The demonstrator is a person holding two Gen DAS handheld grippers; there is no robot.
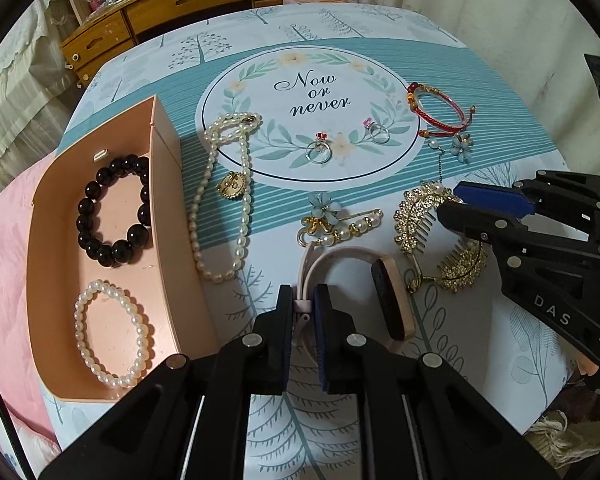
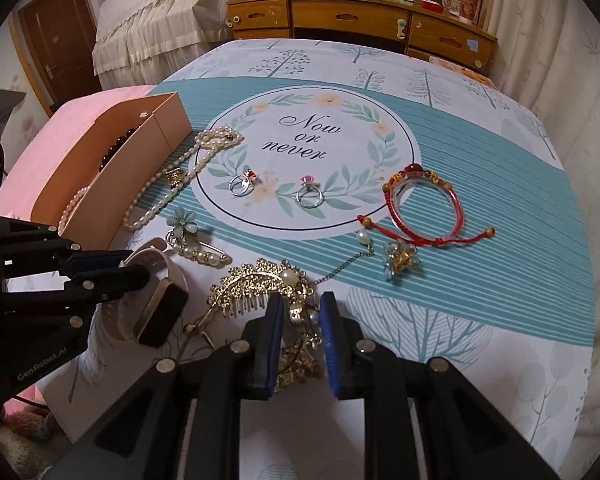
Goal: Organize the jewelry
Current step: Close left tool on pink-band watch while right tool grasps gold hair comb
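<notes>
A pink box (image 1: 168, 136) at the left holds a black bead bracelet (image 1: 114, 210) and a pearl bracelet (image 1: 112, 332). My left gripper (image 1: 303, 304) is shut on the strap of a pink watch (image 1: 392, 296), which lies on the cloth; the watch also shows in the right wrist view (image 2: 160, 308). My right gripper (image 2: 300, 312) straddles a gold comb hairpiece (image 2: 260, 280), jaws a little apart, grip unclear. On the cloth lie a pearl necklace (image 1: 220, 200), two rings (image 1: 319, 150) (image 1: 376, 130), a red bracelet (image 1: 440, 112), a flower pin (image 1: 332, 220) and a flower earring (image 1: 460, 146).
The printed tablecloth (image 2: 500, 240) covers a table. A pink cushion (image 1: 4, 240) lies left of the box. A wooden dresser (image 2: 360, 20) stands behind the table, with curtains at the right.
</notes>
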